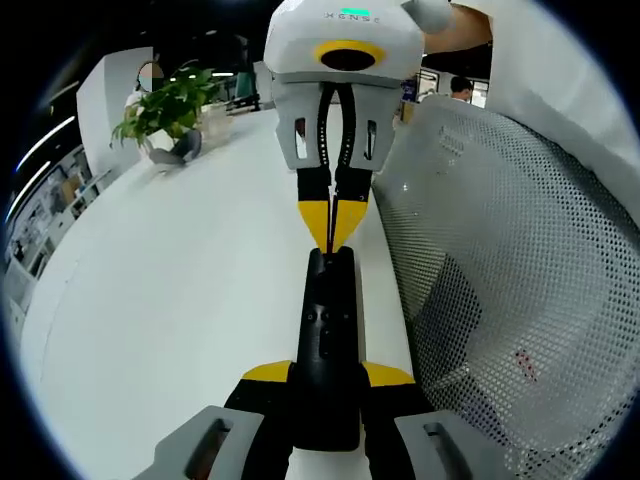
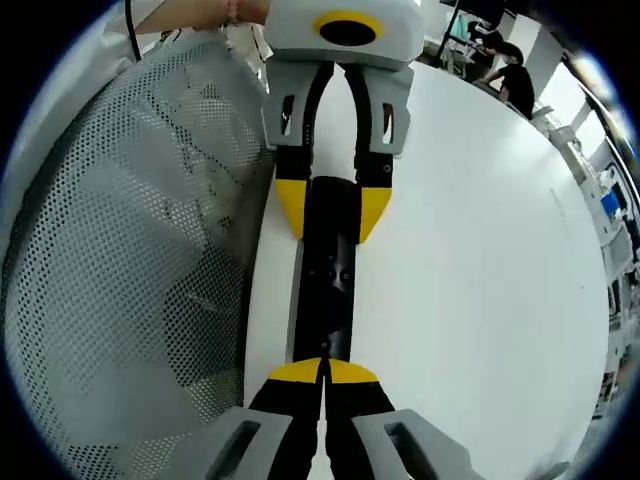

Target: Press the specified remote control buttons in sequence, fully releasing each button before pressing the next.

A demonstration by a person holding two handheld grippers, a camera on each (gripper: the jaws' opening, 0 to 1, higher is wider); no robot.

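A slim black remote [image 1: 328,320] lies lengthwise over the white table [image 1: 180,290], with small buttons on its top face. In the left gripper view my left gripper [image 1: 330,376] is shut on the remote's near end, a yellow tip on each side. My right gripper [image 1: 332,226] comes in from the top, shut, its joined yellow tips touching the remote's far end. In the right gripper view the remote [image 2: 328,280] runs upward from my right gripper [image 2: 325,372], whose closed tips rest on its near end. The left gripper [image 2: 332,210] clamps its far part.
A grey mesh chair back [image 1: 500,290] stands close along the table edge, beside the remote; it is the same chair back [image 2: 130,260] in the right gripper view. A potted plant [image 1: 170,110] sits at the far table end. People [image 2: 510,70] sit in the background.
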